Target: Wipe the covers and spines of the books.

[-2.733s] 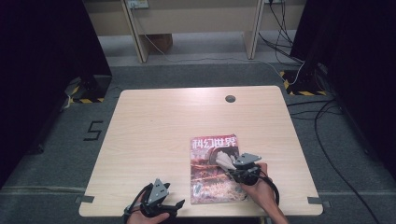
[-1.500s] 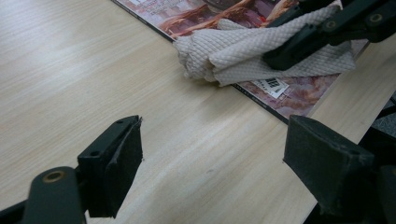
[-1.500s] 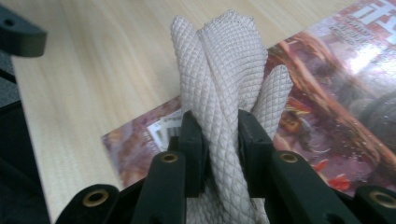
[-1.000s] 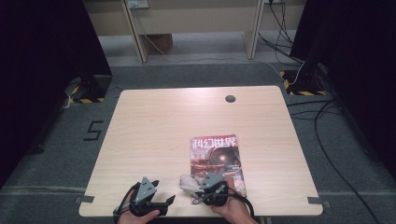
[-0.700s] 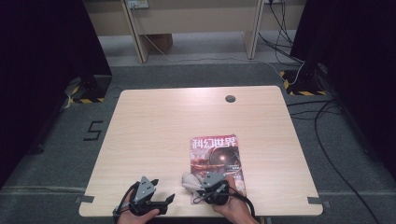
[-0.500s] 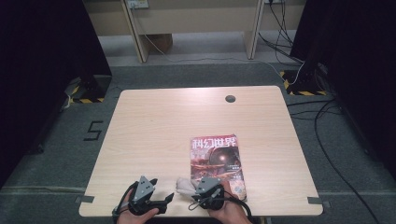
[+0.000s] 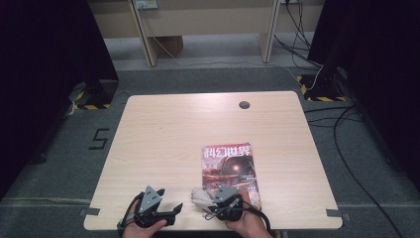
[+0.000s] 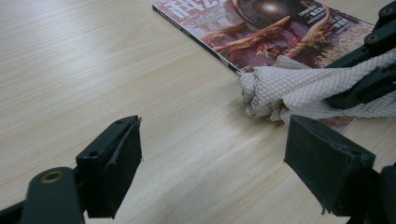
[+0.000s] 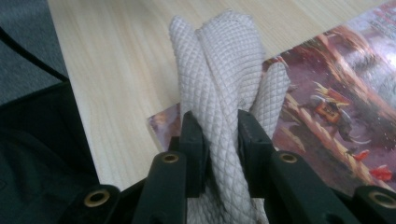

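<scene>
A magazine (image 7: pixel 229 171) lies flat on the table (image 7: pixel 173 134), its near corner under my cloth (image 7: pixel 200 197); a round hole (image 7: pixel 244 104) sits by the far edge. The cloth is off-white, waffle-textured and bunched into folds, resting on that corner near the table's front edge. My right gripper (image 9: pixel 219 140) is clamped tight on it. My left gripper (image 8: pixel 212 154) is just beside, jaws wide apart over bare wood, holding nothing.

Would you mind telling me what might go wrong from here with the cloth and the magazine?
The right gripper pinches only a bunched fold of the cloth, which might slip free. The cloth lies over the magazine corner near the table edge, so dragging could push it off.
</scene>
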Demonstrator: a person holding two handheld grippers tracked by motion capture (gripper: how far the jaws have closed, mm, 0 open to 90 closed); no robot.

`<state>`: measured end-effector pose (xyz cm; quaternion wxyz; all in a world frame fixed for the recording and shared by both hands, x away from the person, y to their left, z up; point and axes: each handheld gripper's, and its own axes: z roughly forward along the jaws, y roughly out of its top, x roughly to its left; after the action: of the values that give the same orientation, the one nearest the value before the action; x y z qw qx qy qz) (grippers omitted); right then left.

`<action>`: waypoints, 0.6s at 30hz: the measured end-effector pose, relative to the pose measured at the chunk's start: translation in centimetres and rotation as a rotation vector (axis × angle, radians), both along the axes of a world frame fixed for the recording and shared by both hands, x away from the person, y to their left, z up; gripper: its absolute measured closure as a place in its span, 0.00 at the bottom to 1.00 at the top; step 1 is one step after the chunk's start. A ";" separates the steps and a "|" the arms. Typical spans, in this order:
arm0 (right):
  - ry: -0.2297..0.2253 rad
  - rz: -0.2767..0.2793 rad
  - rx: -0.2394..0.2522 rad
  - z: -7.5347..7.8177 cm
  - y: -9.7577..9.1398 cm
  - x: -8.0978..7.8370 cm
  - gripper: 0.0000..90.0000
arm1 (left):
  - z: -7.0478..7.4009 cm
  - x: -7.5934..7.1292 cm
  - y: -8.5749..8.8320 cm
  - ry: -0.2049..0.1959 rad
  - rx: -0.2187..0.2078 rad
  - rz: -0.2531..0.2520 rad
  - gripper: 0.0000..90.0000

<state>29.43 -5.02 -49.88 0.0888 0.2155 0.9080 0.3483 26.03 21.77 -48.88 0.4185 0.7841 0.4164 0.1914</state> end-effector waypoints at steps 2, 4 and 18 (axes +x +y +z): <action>0.002 0.020 0.003 0.0 0.4 -0.3 0.84 | 0.0 -0.1 0.0 0.000 -0.002 0.000 0.20; 0.001 0.039 0.003 0.0 0.9 -0.7 0.84 | 0.0 0.0 0.0 -0.002 -0.003 0.002 0.20; 0.035 -0.001 0.014 0.1 -2.1 -0.5 0.83 | -0.1 -0.1 -0.1 -0.001 0.002 0.001 0.20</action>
<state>28.94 -7.10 -49.81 0.0716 0.2224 0.9068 0.3509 25.98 21.70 -48.93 0.4177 0.7842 0.4165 0.1924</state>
